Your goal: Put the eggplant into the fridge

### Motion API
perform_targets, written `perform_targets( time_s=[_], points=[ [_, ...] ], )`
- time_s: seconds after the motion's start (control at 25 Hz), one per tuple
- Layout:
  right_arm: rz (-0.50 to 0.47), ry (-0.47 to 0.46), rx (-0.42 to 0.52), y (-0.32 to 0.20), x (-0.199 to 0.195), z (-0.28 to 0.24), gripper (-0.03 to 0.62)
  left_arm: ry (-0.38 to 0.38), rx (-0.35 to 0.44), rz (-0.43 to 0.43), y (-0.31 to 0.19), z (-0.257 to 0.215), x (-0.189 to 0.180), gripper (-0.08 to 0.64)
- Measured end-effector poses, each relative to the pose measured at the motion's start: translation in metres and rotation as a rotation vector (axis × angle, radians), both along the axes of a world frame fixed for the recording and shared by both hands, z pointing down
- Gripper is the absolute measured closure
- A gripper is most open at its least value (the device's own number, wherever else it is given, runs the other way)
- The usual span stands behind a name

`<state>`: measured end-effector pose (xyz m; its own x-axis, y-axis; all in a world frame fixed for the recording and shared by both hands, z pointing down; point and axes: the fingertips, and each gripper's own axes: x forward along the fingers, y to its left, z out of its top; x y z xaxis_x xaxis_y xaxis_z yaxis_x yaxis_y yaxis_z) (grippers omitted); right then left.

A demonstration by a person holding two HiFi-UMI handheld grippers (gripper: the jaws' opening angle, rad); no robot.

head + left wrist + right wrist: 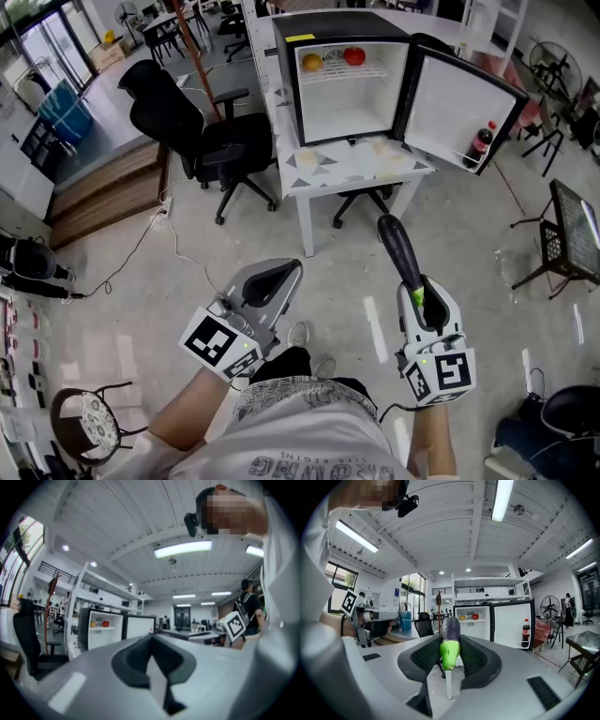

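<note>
Fingers of the right gripper clamp the eggplant — left gripper fingers closed, empty.

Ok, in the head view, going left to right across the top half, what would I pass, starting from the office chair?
black office chair → orange fruit → red fruit → cola bottle
</note>
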<state>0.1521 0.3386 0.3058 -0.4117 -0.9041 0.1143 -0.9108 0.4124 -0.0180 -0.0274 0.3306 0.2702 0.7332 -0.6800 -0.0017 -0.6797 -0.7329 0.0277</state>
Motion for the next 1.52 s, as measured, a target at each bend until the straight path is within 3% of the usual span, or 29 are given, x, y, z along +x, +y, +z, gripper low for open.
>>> perform_targets(
  time_s=[0.68, 1.12, 1.52],
  points=[
    [-0.029, 0.019, -0.001, -0.06, 0.007, 0.012, 0.465, 0.013, -0.002, -0.02, -0.058, 0.015, 0.009, 0.553],
    [-0.039, 0.028, -0.049, -0.14, -0.007, 0.028, 0.465, 0.016, -0.049, -0.026, -0.138, 0.032, -0.004, 0.552],
    [-0.018, 0.046, -0.095, -0.233, -0.022, 0.035, 0.465, 0.021, -0.088, 0.0, -0.24, 0.04, -0.017, 0.554]
  ],
)
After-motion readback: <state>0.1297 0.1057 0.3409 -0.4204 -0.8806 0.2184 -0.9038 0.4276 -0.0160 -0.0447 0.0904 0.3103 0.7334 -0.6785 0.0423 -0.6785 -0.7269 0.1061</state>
